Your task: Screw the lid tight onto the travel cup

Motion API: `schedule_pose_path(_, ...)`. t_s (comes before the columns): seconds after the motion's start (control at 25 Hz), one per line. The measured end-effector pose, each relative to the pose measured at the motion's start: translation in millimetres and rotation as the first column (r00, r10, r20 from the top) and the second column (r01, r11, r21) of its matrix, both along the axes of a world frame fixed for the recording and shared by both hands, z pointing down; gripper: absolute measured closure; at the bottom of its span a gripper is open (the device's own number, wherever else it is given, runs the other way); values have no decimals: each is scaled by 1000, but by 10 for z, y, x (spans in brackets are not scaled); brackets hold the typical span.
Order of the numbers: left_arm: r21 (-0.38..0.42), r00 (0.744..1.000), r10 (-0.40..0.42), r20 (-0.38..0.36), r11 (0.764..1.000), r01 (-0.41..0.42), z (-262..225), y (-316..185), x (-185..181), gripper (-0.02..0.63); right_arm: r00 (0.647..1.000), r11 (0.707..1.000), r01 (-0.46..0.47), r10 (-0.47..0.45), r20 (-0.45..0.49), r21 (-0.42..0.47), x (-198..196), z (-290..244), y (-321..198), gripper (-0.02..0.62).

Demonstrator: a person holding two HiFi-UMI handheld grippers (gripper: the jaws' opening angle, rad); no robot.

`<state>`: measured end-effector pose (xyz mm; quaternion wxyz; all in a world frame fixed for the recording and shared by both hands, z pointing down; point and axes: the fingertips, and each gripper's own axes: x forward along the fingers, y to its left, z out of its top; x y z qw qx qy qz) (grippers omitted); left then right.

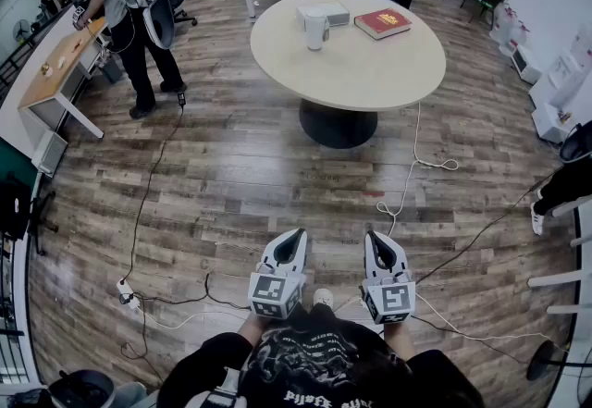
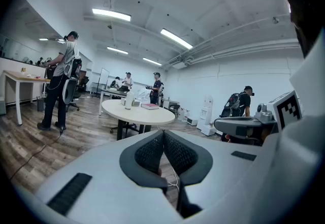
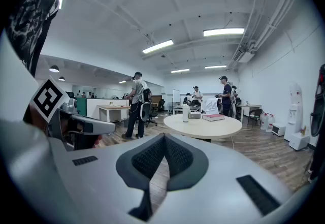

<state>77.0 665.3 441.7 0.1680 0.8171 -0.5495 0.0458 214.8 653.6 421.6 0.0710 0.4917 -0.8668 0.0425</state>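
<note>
A white travel cup (image 1: 316, 30) stands upright on the round beige table (image 1: 370, 64), far ahead of me; it also shows small in the left gripper view as the cup (image 2: 130, 100) and in the right gripper view as the cup (image 3: 186, 113). My left gripper (image 1: 294, 236) and right gripper (image 1: 374, 237) are held side by side close to my body, over the wooden floor, well short of the table. Both are shut with nothing between the jaws. Whether the cup's lid is on I cannot tell.
A red book (image 1: 382, 22) and a white box (image 1: 328, 12) lie on the table beside the cup. Cables (image 1: 412, 166) trail across the floor between me and the table. A person (image 1: 125, 4) stands at a desk (image 1: 51, 73) on the left; others stand at the back.
</note>
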Motion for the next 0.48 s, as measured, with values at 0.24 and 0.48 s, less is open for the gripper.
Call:
schedule_pose_path(0.24,10,1000,-7,17,1000,7,10,6,-90,584,1000,1000,15,-15,7,14,-70,-7,-42,589)
schedule_pose_path(0.48,11,1000,-5,16,1000,5,59,5,-224,584,1000,1000,11,-11,5,1,-180,35,-49,589)
